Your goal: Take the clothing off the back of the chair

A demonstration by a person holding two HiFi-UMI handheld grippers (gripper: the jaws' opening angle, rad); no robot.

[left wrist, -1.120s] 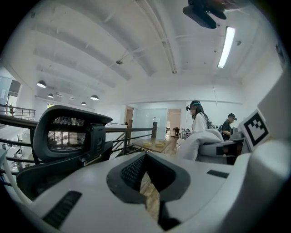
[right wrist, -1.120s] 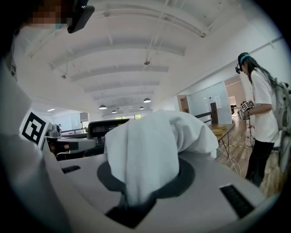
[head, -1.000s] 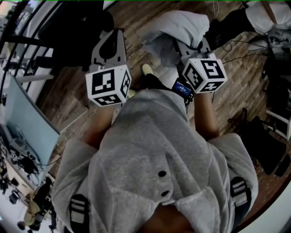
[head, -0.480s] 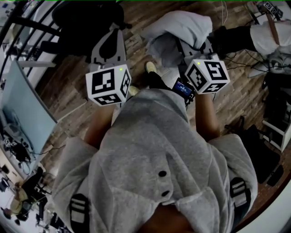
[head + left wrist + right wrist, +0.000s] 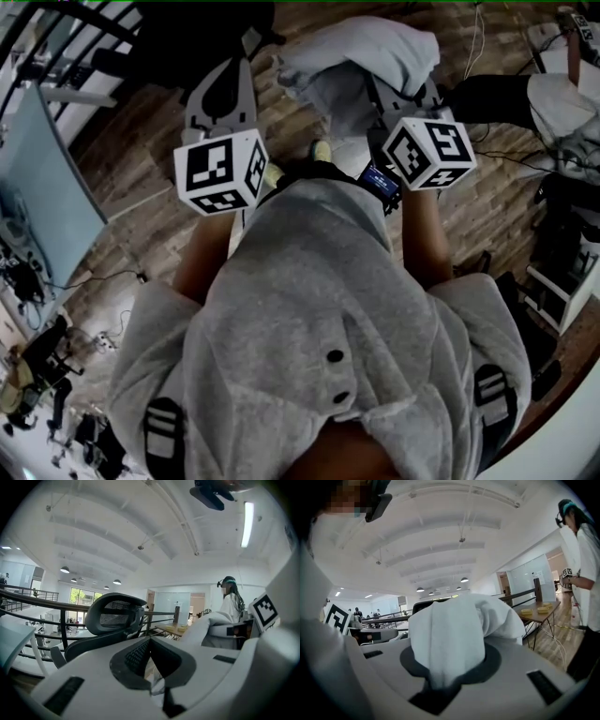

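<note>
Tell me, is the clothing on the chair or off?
Off: the clothing is bunched in the right gripper; the chair back stands bare.

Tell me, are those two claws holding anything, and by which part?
The right gripper clamps the pale garment by a bunched fold; which part of it cannot be told. The left gripper is shut, apparently empty.

Standing person (image 5: 587, 550) beside wooden table (image 5: 536, 615)

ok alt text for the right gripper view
The right gripper is shut on a bunched pale garment filling the middle. Behind it, a person stands at the right edge near a wooden table, under a white ceiling.
</note>
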